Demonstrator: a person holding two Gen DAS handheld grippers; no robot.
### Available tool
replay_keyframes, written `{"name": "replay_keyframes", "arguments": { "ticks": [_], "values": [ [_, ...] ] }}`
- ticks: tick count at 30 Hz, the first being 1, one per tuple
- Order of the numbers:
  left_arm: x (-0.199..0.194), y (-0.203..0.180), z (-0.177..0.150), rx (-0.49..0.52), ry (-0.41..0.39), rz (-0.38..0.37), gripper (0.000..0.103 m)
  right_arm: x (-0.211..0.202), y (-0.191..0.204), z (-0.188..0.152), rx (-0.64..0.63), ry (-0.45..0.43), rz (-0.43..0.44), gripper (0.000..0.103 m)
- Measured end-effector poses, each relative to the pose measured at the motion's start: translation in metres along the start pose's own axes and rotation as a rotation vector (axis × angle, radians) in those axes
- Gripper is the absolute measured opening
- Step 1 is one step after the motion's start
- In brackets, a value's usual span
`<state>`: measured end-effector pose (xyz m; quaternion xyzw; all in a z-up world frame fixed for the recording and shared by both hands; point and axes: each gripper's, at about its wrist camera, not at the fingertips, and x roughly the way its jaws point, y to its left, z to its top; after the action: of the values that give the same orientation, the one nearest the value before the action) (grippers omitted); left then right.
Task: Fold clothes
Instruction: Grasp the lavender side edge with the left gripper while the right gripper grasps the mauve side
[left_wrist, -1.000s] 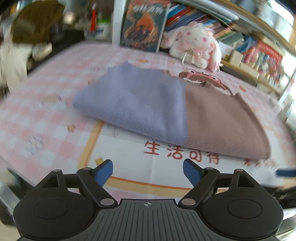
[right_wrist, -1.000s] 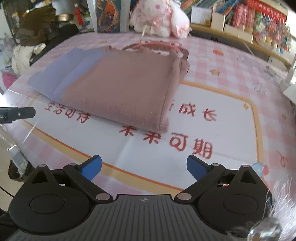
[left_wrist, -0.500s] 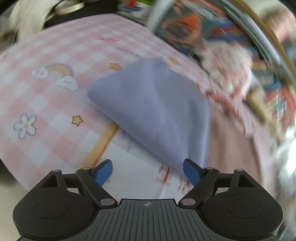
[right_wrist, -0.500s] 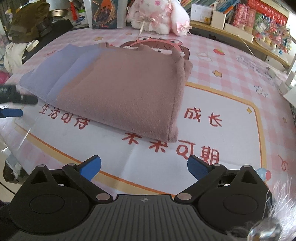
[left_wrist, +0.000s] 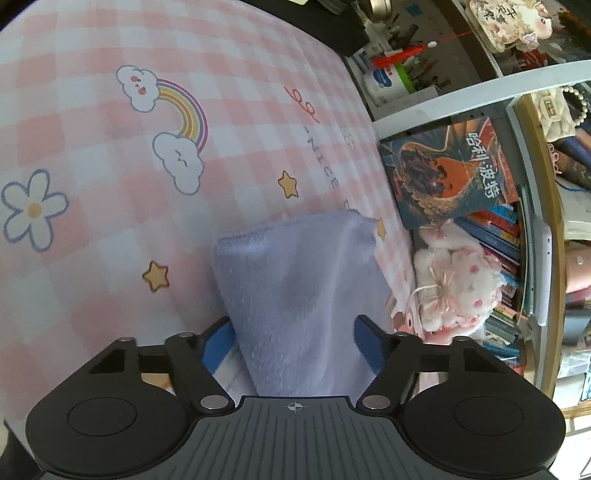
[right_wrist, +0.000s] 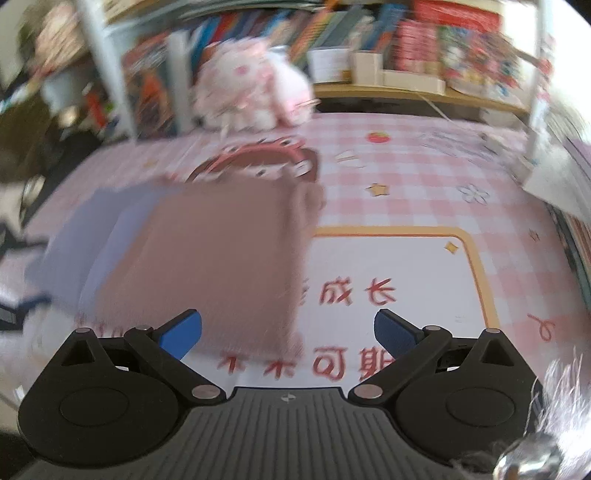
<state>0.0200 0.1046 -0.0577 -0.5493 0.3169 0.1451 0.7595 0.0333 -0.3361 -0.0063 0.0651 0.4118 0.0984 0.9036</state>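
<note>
Straddling the lavender end of the folded garment (left_wrist: 295, 295), your left tool (left_wrist: 293, 341) sits at lower centre of its frame, blue pads apart with cloth between them. Your right tool (right_wrist: 288, 332) hovers spread wide at bottom centre over the pink checked bench (right_wrist: 424, 177), the garment's brown half (right_wrist: 221, 251) blurred at centre-left.
</note>
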Motion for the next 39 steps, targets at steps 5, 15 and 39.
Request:
{"name": "replay_keyframes", "arguments": {
  "ticks": [5, 15, 39],
  "values": [
    [0.006, 0.002, 0.005, -0.031, 0.014, 0.005, 0.056, 0.026, -0.012, 0.014, 0.093, 0.074, -0.020, 0.069],
    [-0.013, -0.066, -0.030, 0.616, -0.129, 0.014, 0.011, 0.051, -0.005, 0.013, 0.110, 0.151, 0.026, 0.028],
    [0.043, 0.013, 0.034, 0.011, 0.065, -0.093, 0.012, 0.061, 0.011, 0.019, 0.146, 0.171, -0.015, 0.033]
  ]
}}
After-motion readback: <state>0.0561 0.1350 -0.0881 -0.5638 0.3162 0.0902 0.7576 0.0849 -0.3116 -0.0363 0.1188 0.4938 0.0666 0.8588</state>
